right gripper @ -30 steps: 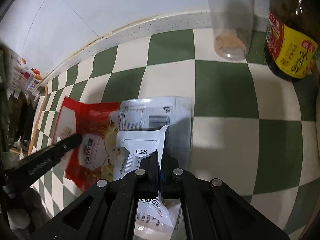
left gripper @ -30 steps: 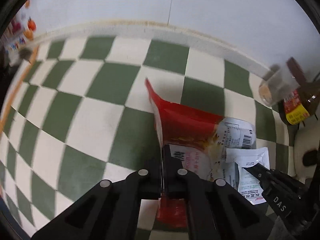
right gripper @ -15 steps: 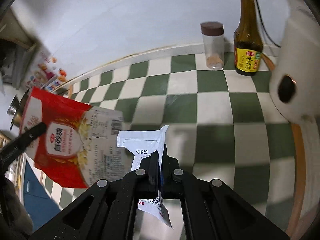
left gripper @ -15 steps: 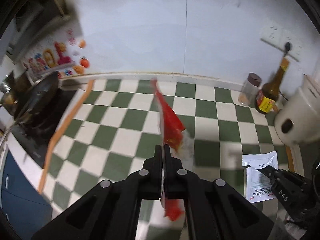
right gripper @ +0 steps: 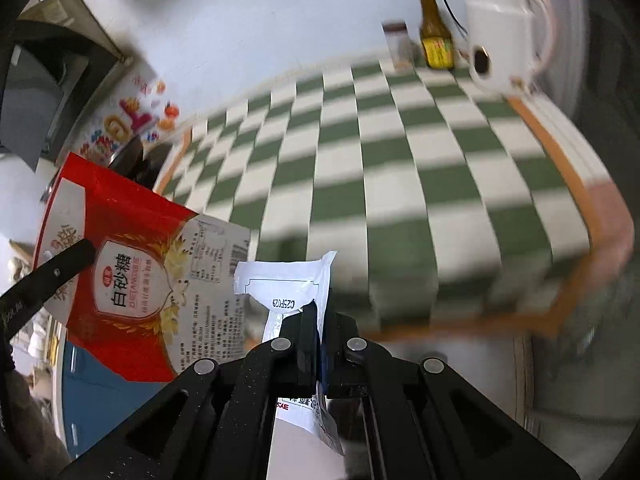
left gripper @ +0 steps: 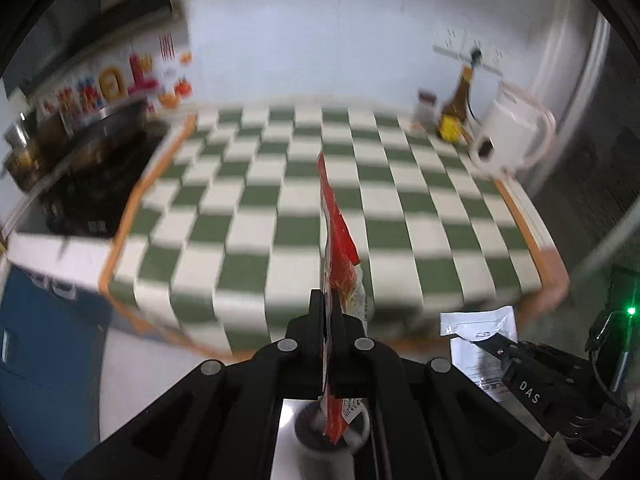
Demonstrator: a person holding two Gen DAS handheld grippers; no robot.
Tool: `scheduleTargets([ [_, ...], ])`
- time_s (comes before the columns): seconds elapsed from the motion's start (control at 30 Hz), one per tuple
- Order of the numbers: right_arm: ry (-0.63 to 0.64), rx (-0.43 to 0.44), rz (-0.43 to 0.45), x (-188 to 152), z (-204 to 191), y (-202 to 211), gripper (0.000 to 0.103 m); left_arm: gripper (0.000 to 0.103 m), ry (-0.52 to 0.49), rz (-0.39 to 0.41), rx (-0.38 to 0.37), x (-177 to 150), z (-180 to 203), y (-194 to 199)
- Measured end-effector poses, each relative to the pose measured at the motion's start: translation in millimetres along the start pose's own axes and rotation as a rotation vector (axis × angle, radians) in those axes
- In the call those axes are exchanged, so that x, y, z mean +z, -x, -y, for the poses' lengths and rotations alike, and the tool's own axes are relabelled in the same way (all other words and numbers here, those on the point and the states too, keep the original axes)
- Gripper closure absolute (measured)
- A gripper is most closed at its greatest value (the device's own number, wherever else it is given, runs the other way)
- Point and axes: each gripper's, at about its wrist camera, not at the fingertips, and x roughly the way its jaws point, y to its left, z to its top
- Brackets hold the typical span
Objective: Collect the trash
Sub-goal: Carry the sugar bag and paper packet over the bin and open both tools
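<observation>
The left wrist view was taken from above and in front of the checkered counter (left gripper: 256, 216), looking forward and slightly down along the left gripper (left gripper: 328, 344) toward the back wall. The right wrist view was aimed the same way along the right gripper (right gripper: 318, 344), though it was rolled, so the counter (right gripper: 400, 160) ran obliquely. Both were held well back from the counter edge. Shared by both were the white kettle (left gripper: 508, 136) (right gripper: 500, 40), the brown bottle (left gripper: 456, 112) (right gripper: 434, 36) and the wall decals (left gripper: 112, 84) (right gripper: 124, 120). Each gripper was caught at the other view's margin.
</observation>
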Motion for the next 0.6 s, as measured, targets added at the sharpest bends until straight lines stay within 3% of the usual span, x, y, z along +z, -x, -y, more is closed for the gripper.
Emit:
scheduleTargets([
  [0.17, -0.031, -0.029, -0.117, -75.2, 14.5, -21.9, 0.103, 0.103, 0.000, -0.117, 0.004, -59.5, -10.9, -30.6],
  [0.27, -0.066, -0.044, -0.190, -114.3, 33.7, -57.0, 0.103, 0.103, 0.023, -0.188, 0.016, -96.3, -15.3, -72.0],
  [0.43, -0.117, -0.087, -0.288, -171.3, 77.3, -139.0, 0.103, 0.103, 0.113, -0.350, 0.023, -165.4, -24.4, -181.3],
  [0.6, -0.175, -0.105, -0.385, -235.2, 133.5, -252.1, 0.103, 0.103, 0.182, -0.470, 0.036, -240.4, -30.8, -310.0],
])
